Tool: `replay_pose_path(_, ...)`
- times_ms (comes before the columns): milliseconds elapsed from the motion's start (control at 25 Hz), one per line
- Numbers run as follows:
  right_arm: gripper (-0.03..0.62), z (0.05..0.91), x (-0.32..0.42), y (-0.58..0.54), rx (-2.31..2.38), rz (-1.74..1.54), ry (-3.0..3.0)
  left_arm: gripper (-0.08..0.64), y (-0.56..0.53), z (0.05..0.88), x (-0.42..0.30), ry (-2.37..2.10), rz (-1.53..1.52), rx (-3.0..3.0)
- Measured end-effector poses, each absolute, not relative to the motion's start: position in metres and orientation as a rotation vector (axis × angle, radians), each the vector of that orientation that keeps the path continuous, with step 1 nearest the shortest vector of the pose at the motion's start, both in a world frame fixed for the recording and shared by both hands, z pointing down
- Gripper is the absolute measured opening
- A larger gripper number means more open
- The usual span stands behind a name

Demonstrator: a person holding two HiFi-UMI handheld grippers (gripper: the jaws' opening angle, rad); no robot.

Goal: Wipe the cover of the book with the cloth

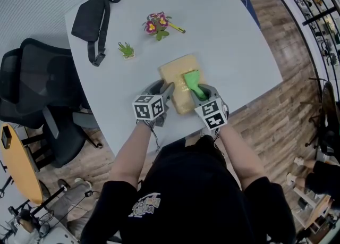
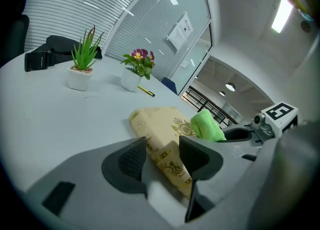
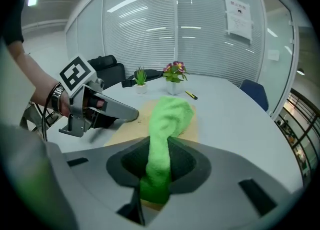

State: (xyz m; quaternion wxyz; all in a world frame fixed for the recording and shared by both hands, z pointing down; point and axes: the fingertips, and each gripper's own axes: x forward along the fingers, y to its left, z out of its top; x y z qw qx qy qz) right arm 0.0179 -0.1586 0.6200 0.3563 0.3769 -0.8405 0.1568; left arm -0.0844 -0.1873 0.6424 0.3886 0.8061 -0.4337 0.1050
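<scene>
A tan book (image 1: 178,78) with gold print lies flat near the front edge of the grey table (image 1: 223,35). A bright green cloth (image 1: 192,82) rests on its cover, and my right gripper (image 1: 201,93) is shut on the cloth's near end. In the right gripper view the cloth (image 3: 167,119) runs from the jaws out over the book (image 3: 125,131). My left gripper (image 1: 168,91) is at the book's left edge. In the left gripper view its jaws stand close together with the book's (image 2: 160,129) edge between them, so the left gripper (image 2: 162,156) is shut on it.
Behind the book stand a small green plant (image 1: 126,50) and a potted flower (image 1: 156,25) with a yellow pen (image 1: 178,28) beside it. A black bag (image 1: 93,17) lies at the far left. Black office chairs (image 1: 37,94) stand left of the table.
</scene>
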Motion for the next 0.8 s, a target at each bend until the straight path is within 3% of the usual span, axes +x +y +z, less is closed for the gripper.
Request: replay_pose_path(800, 0.097, 0.611, 0.088, -0.181, 1.241, 0.493, -2.069, 0.207, -0.188, 0.642, -0.085, -1.107, 0.272, 2.051)
